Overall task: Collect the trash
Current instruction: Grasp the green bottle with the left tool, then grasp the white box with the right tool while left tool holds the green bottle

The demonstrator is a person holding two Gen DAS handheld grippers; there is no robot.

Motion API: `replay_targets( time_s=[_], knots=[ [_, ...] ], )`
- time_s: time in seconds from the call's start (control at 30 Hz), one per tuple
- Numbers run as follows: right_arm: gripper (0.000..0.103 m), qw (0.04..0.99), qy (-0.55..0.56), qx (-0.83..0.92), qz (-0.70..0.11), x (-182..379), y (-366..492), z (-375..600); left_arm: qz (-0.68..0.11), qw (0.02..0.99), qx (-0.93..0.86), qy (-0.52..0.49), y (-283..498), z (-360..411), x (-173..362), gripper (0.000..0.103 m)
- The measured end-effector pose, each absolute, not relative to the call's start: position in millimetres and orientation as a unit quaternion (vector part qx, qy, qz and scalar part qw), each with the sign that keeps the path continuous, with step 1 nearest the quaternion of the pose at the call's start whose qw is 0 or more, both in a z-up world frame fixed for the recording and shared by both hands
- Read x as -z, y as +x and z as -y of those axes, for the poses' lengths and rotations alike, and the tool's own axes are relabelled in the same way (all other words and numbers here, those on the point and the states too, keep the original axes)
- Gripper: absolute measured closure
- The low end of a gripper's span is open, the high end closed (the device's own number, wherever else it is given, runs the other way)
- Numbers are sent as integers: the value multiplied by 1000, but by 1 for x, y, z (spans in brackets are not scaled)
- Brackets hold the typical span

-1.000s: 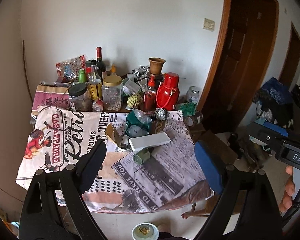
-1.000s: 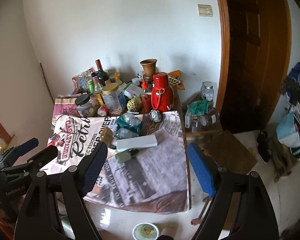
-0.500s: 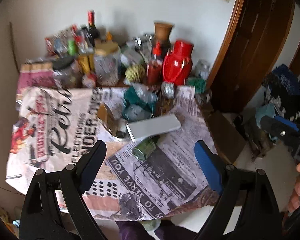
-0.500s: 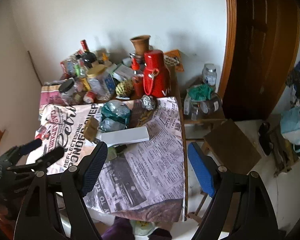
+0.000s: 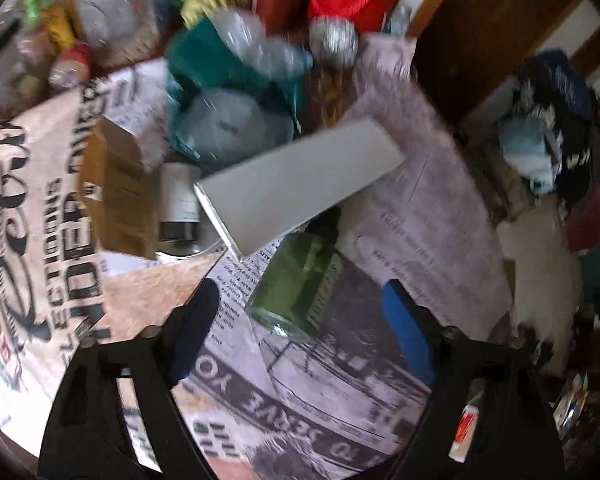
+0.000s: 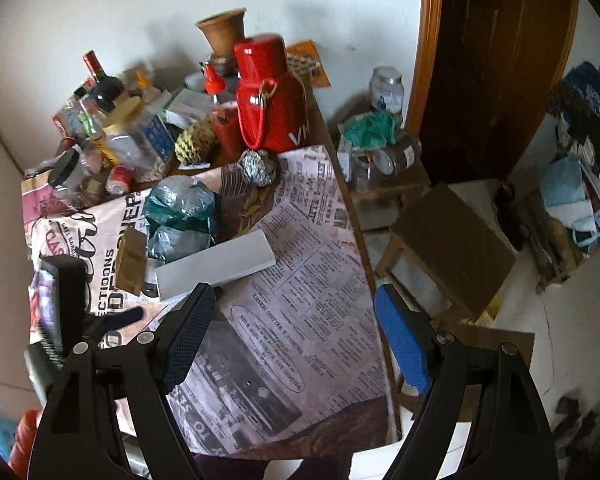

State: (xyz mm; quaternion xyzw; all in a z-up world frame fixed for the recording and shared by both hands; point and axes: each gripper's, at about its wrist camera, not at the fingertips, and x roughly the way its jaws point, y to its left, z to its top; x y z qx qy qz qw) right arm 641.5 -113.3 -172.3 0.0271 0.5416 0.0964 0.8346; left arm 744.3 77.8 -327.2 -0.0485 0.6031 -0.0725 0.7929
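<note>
A green glass bottle (image 5: pixel 296 284) lies on its side on the newspaper-covered table (image 5: pixel 432 236), partly under a flat white box (image 5: pixel 296 184). My left gripper (image 5: pixel 300 336) is open and empty, its jaws either side of the bottle's base, just short of it. Behind lie a green plastic bag with clear bottles (image 5: pixel 236 92), a brown carton (image 5: pixel 116 184), a small white jar (image 5: pixel 179 204) and a foil ball (image 5: pixel 334 38). My right gripper (image 6: pixel 292 340) is open and empty above the table's front part; the white box (image 6: pixel 216 264) lies ahead of its left finger.
Jars, bottles, a red flask (image 6: pixel 270 96) and a clay pot (image 6: pixel 222 34) crowd the back of the table. A wooden stool (image 6: pixel 448 248) and a low stand with jars (image 6: pixel 380 152) sit right of the table by a brown door (image 6: pixel 496 60).
Both grippers have moved forward and down toward the table. The left one closed in on the green bottle, which now fills the space before its open jaws.
</note>
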Motion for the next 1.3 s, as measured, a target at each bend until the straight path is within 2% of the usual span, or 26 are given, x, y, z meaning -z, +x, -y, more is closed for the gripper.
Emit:
replay_targets(
  time_s=[0.13, 0.2, 0.27, 0.47, 0.67, 0.87, 1.17, 1.3],
  knots=[
    [23, 827, 22, -92, -554, 184, 645, 106, -612, 785, 88, -35, 747, -70, 343, 34],
    [23, 823, 18, -93, -560, 189, 646, 103, -611, 785, 98, -28, 746, -67, 347, 43],
    [23, 819, 15, -93, -566, 194, 648, 101, -612, 782, 113, -27, 744, -64, 348, 60],
    [23, 812, 12, -106, -574, 201, 651, 94, -601, 789, 115, -56, 728, -83, 336, 62],
    [23, 797, 7, -136, -588, 215, 657, 70, -570, 812, 68, -107, 702, -129, 301, 62],
    [24, 771, 51, -152, -616, 246, 678, 38, -524, 843, 3, -123, 685, -177, 267, 62],
    [24, 759, 146, -20, -634, 297, 712, 6, -483, 864, -58, -131, 672, -235, 241, 62],
    [21, 760, 125, 18, -637, 310, 715, -8, -488, 860, -64, -132, 675, -247, 246, 62]
  ],
)
